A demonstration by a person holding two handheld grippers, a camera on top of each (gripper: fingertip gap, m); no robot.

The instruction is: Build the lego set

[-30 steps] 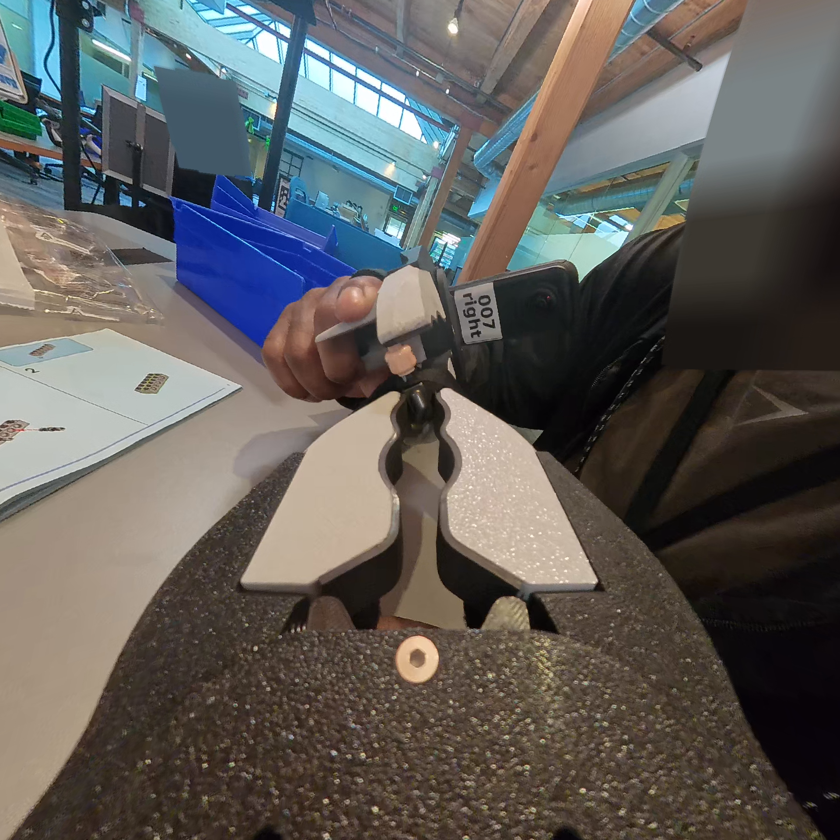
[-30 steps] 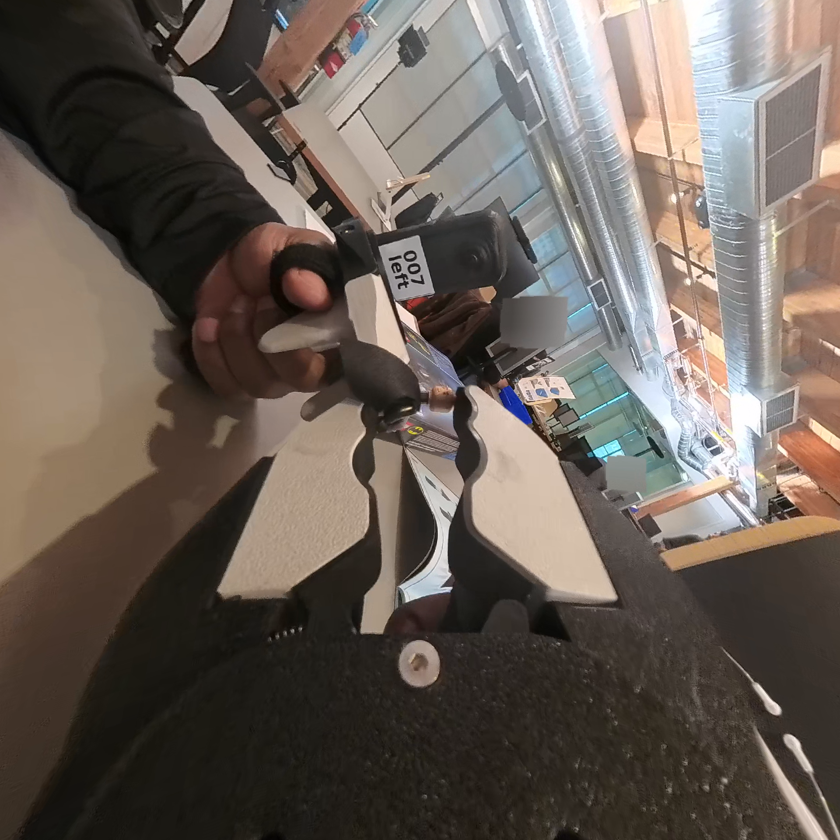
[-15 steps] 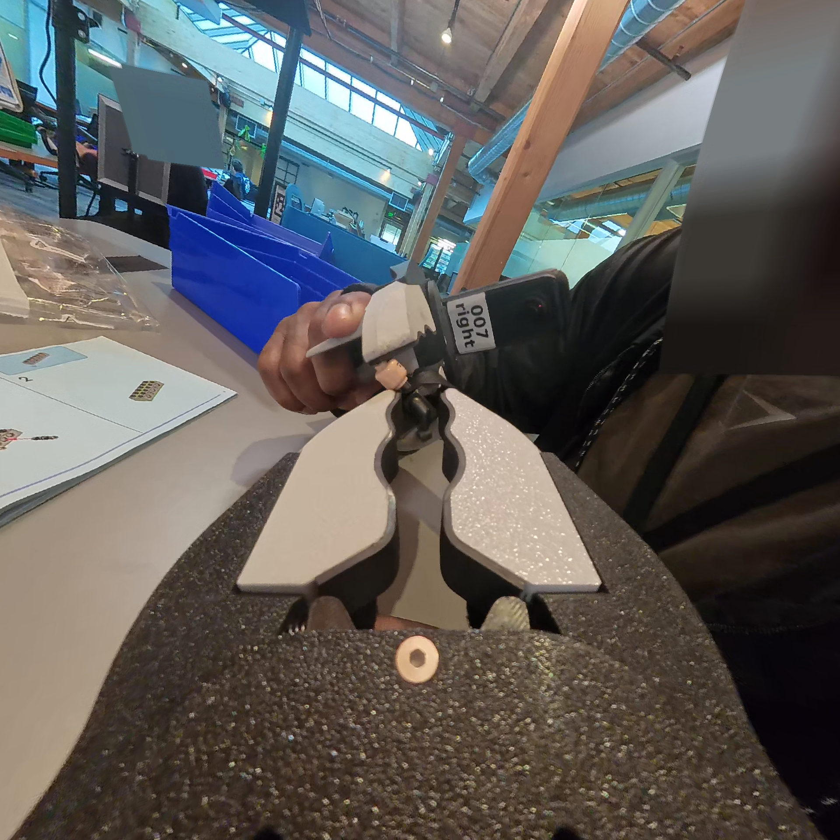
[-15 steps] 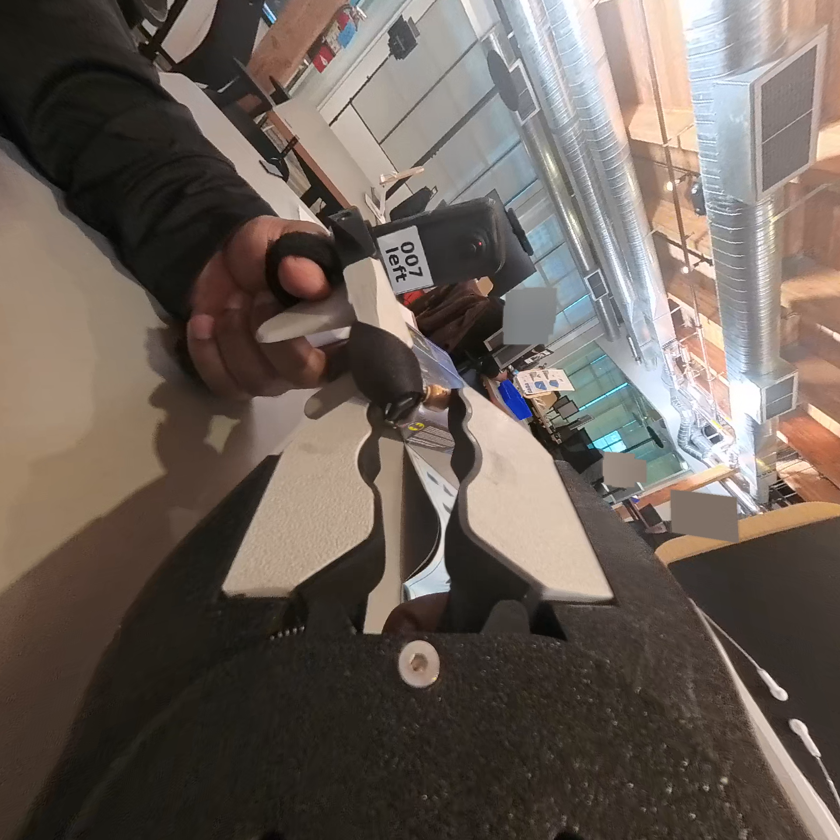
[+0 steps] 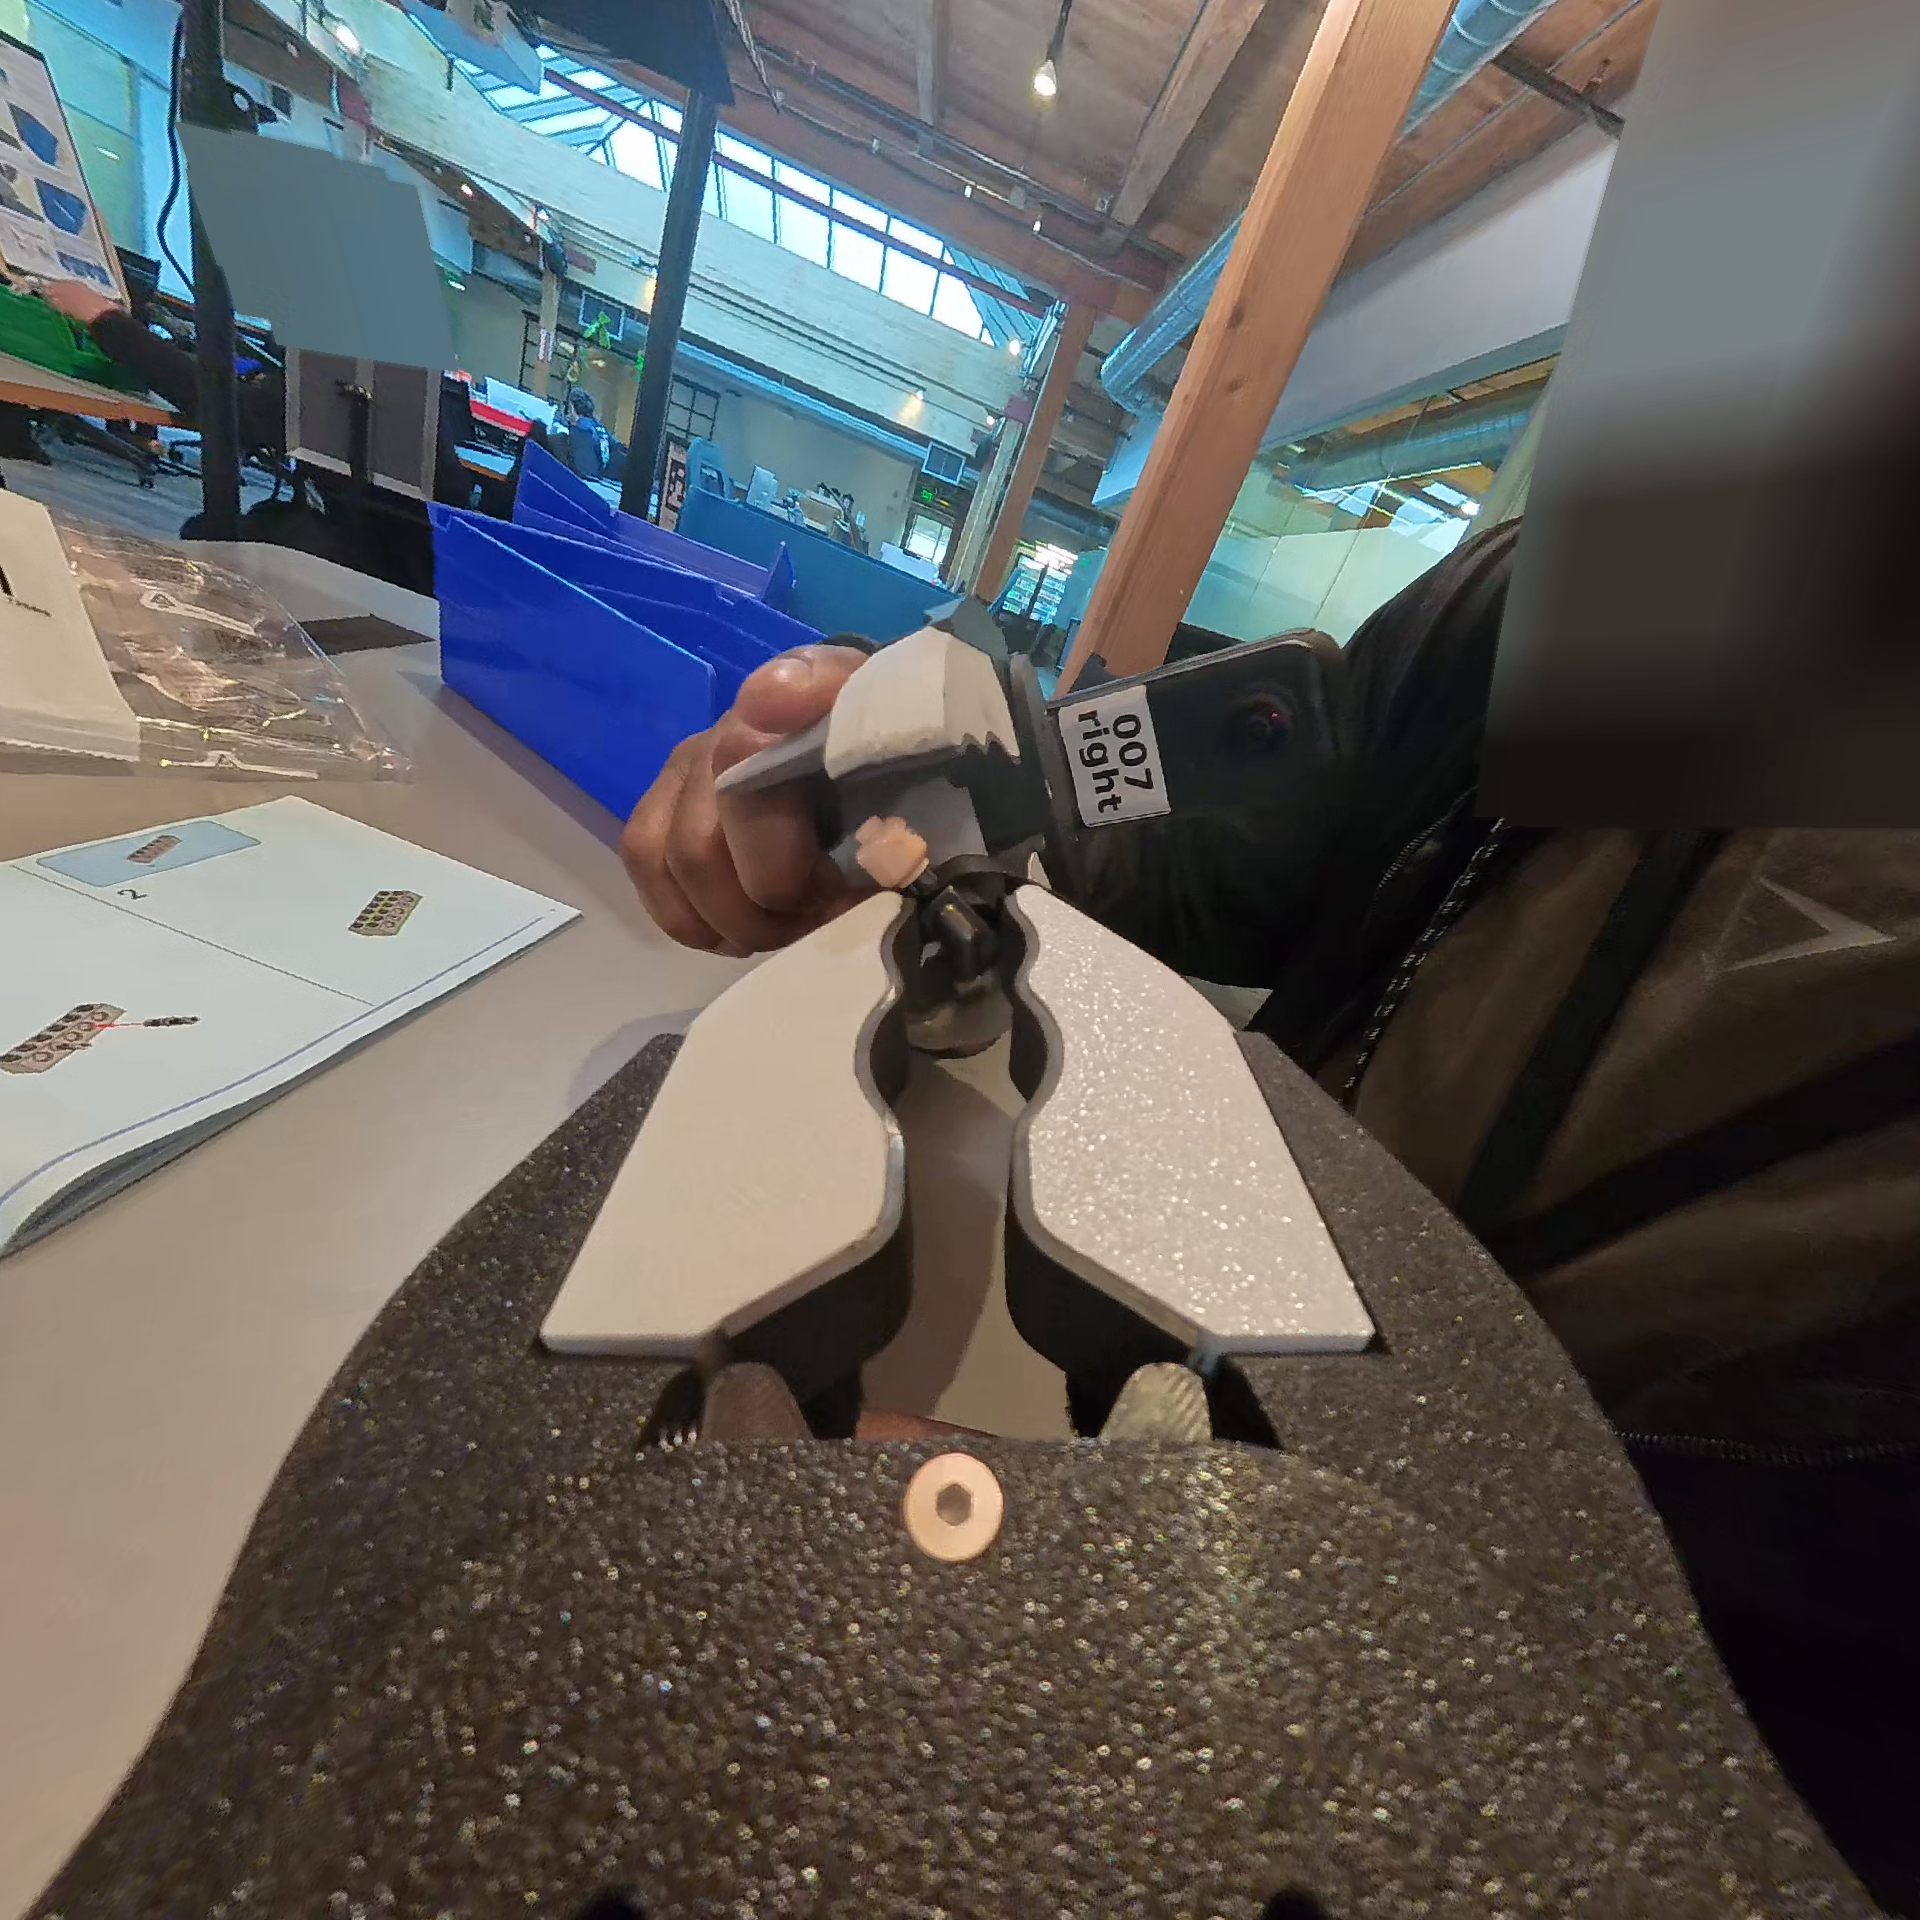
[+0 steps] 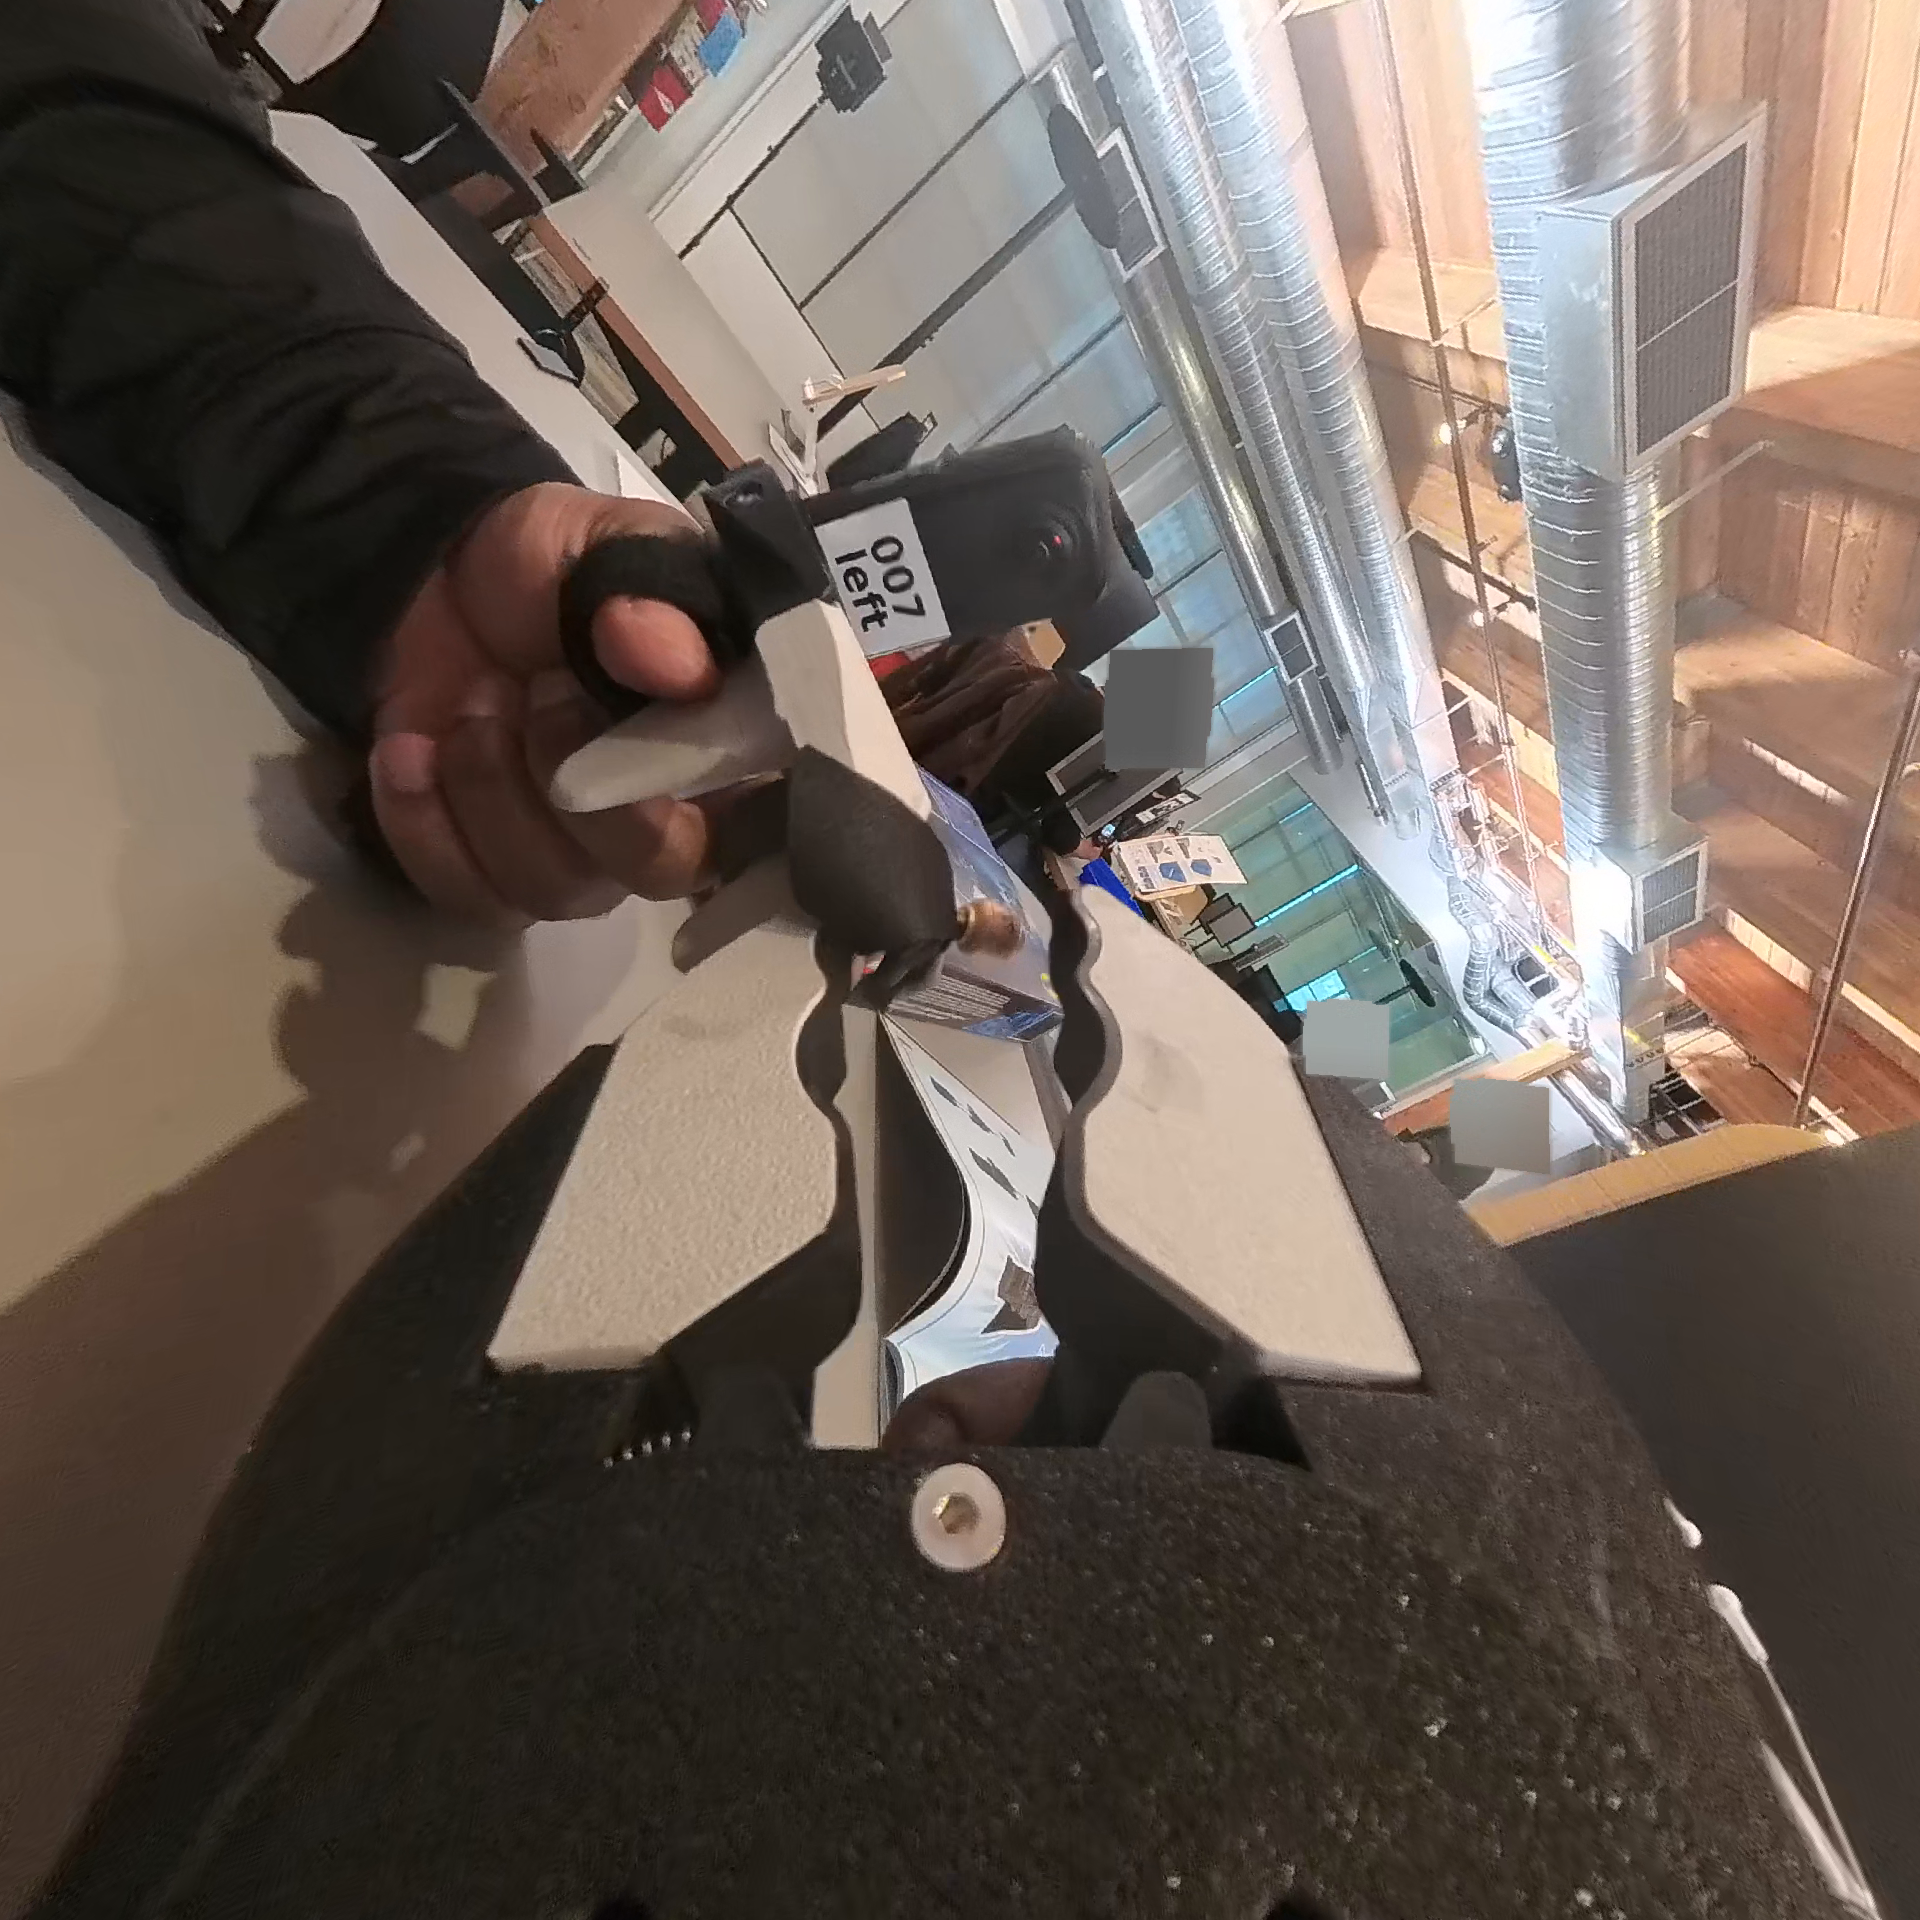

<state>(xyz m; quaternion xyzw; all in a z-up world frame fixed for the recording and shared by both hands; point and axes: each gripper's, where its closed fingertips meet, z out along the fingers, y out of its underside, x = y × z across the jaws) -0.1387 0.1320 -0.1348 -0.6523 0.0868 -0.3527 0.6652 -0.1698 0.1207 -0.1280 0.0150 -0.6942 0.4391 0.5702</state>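
left wrist view: blue bins [image 5: 582, 665] on table [image 5: 208, 1351], contents hidden.

We see blue bins [image 5: 582, 665], a white-and-pale-blue booklet [image 5: 239, 966], a grey table [image 5: 208, 1299], speckled black foam [image 5: 935, 1714], a black sleeve [image 6: 208, 291] and a tan peg [image 5: 888, 840].
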